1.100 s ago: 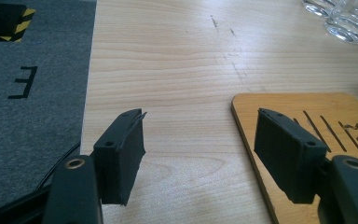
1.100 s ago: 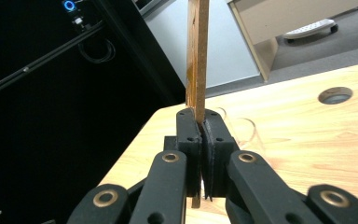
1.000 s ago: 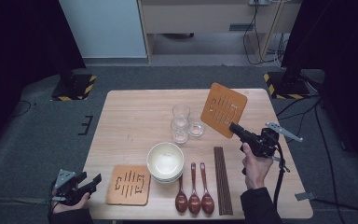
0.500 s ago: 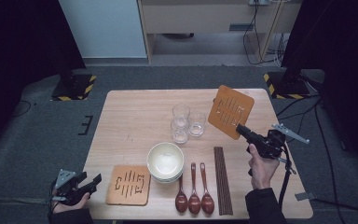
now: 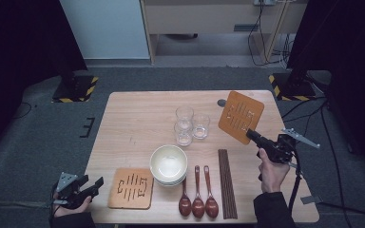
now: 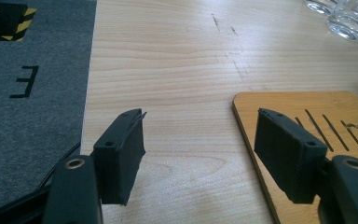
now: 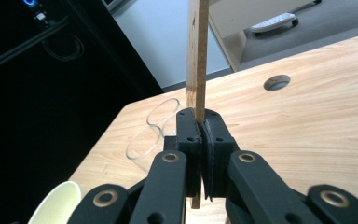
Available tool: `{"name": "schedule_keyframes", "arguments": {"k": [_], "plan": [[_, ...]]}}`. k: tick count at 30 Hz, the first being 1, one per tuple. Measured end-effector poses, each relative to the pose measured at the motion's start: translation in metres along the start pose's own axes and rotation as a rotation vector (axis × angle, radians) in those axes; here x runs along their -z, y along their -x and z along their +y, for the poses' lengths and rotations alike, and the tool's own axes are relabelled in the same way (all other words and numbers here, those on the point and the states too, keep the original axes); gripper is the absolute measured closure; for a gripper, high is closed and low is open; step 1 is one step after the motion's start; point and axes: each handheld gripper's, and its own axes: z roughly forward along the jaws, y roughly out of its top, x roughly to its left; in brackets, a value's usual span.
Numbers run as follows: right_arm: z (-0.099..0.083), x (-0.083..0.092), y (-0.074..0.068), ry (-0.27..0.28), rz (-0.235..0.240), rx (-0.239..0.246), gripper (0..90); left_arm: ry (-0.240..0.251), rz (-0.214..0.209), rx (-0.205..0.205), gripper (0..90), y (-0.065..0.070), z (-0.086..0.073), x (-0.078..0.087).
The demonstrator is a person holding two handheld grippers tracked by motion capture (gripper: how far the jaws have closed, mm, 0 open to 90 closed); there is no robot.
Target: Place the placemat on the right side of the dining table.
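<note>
My right gripper (image 5: pixel 252 135) pinches a thin orange-brown wooden trivet (image 5: pixel 241 117) by its edge, lifting it above the table's (image 5: pixel 133 118) right side; slots cut its rounded-square face. My left gripper (image 6: pixel 200 154) hangs spread, empty.

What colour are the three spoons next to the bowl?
The spoons are dark reddish-brown and shiny, best seen in the high view.

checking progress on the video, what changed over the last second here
The right gripper, shut on a wooden trivet, carried it to the right, away from the glasses. The left gripper stayed open by the table's near left corner; the other trivet, bowls, spoons and chopsticks stayed put.
</note>
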Motion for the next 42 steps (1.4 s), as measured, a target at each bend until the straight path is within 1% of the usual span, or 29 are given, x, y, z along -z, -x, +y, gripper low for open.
{"name": "schedule_keyframes", "arguments": {"k": [10, 17, 21, 22, 24, 30, 38, 42], "plan": [[-0.006, 0.004, 0.016, -0.02, -0.038, -0.013, 87.7, -0.001, 0.002, -0.002, 32.2, 0.0, 0.0, 0.0], [-0.009, 0.007, 0.024, -0.029, -0.061, -0.022, 87.7, -0.001, 0.004, -0.002, 32.1, 0.001, 0.001, -0.001], [-0.01, 0.009, 0.028, -0.037, -0.073, -0.019, 87.7, -0.002, 0.006, -0.006, 32.0, 0.001, 0.002, -0.003], [-0.01, 0.009, 0.029, -0.038, -0.075, -0.027, 87.7, -0.003, 0.006, -0.008, 31.9, 0.002, 0.002, -0.003], [-0.011, 0.01, 0.032, -0.043, -0.083, -0.022, 87.7, -0.002, 0.008, -0.008, 31.6, 0.002, 0.003, -0.005], [-0.013, 0.012, 0.041, -0.056, -0.109, -0.032, 87.7, -0.005, 0.016, -0.013, 30.4, 0.001, 0.007, -0.009], [-0.014, 0.015, 0.048, -0.06, -0.128, -0.032, 87.7, -0.012, 0.036, -0.023, 28.4, 0.003, 0.015, -0.018], [-0.016, 0.016, 0.051, -0.073, -0.138, -0.036, 87.7, -0.013, 0.04, -0.026, 27.4, 0.004, 0.017, -0.022]]}}
